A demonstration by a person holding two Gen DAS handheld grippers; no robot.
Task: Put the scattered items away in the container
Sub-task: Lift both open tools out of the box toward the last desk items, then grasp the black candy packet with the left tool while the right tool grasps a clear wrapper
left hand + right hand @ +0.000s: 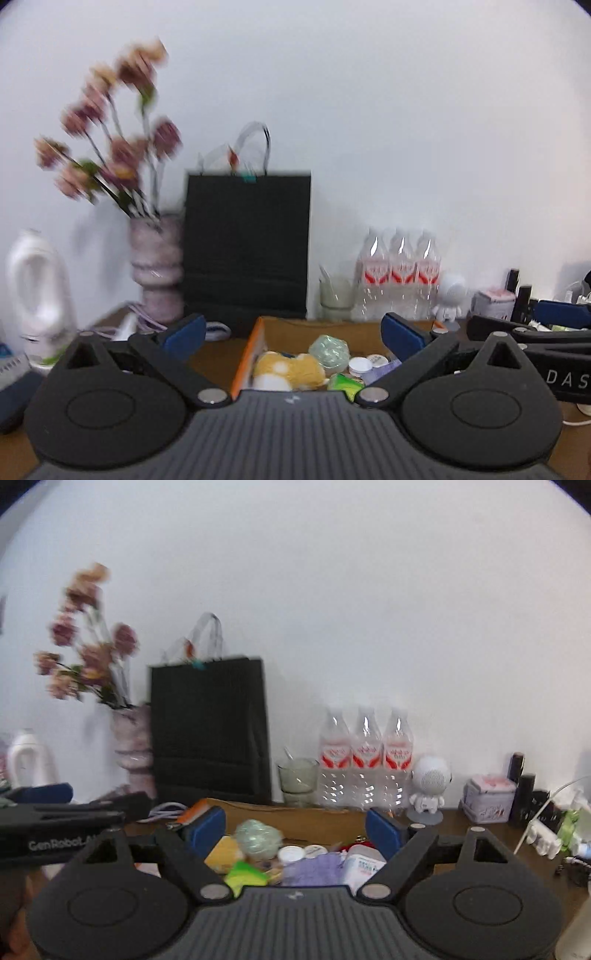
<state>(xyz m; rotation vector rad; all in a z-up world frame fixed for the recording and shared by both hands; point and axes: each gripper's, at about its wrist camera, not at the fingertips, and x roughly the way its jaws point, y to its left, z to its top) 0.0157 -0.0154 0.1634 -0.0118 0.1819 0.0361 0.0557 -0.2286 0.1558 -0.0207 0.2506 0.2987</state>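
An open cardboard box with an orange edge (248,356) sits on the brown desk in front of both grippers. In it lie a yellow plush toy (288,371), a pale green wrapped ball (328,350), a green packet (345,384), white round jars (360,365) and a purple cloth (314,867). My left gripper (293,338) is open and empty above the box's near side. My right gripper (295,830) is open and empty over the same box (195,812). Each gripper shows at the edge of the other's view.
Along the wall stand a vase of pink flowers (157,269), a black paper bag (247,243), a glass cup (336,297), three water bottles (399,273), a white astronaut figure (428,782) and a small tin (487,794). A white detergent bottle (37,291) stands far left.
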